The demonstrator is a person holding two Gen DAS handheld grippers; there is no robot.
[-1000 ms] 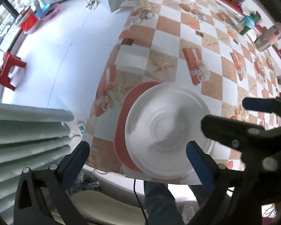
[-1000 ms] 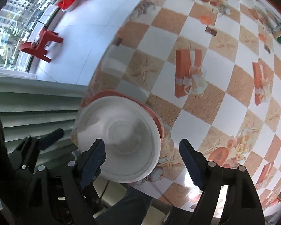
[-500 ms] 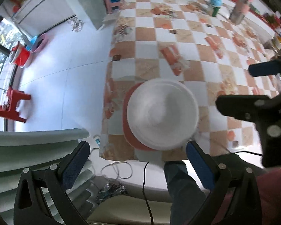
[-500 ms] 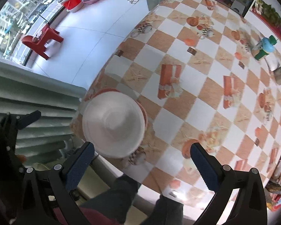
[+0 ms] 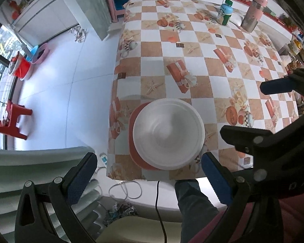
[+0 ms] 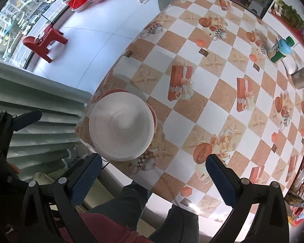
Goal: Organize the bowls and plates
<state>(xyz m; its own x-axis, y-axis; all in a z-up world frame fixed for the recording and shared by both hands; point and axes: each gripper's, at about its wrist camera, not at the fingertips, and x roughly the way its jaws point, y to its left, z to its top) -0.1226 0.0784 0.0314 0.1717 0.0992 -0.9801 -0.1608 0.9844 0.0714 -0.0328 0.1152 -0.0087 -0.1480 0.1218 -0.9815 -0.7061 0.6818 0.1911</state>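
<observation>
My fingers (image 5: 82, 179) on the left gripper (image 5: 148, 180) stand wide apart and carry nothing; the right gripper (image 6: 155, 179) is the same, its blue pads spread with only air between them; both hang above the near edge of the bench (image 5: 192, 46), over my own knees.

Just beyond them sits the white bowl (image 5: 168, 134), upside down I judge, covering a red plate (image 5: 134, 121) of which only the left rim shows; in the right wrist view the white bowl (image 6: 121, 128) hides nearly all of the red plate (image 6: 111, 91). The stack rests close to the near corner of the bench, beside the drop to the floor (image 5: 56, 93).

That placement is my main worry; I judge that a clumsy push from either gripper could slide the stack off the edge, since the glossy checked cloth probably gives little grip; the bowl's smooth rim could also slip from the pads if I catch it too shallowly, and lifting it carelessly might drag the plate along with it. The cable (image 5: 159, 198) hanging below the edge could snag a low approach.

Further back the cloth shows printed gift boxes and starfish, but no writing; at the far side a green-capped bottle (image 5: 225, 12) stands near a pink flask (image 5: 253, 13); the bottle carries a label, but it is too small for me to read, and no brand is legible anywhere.
</observation>
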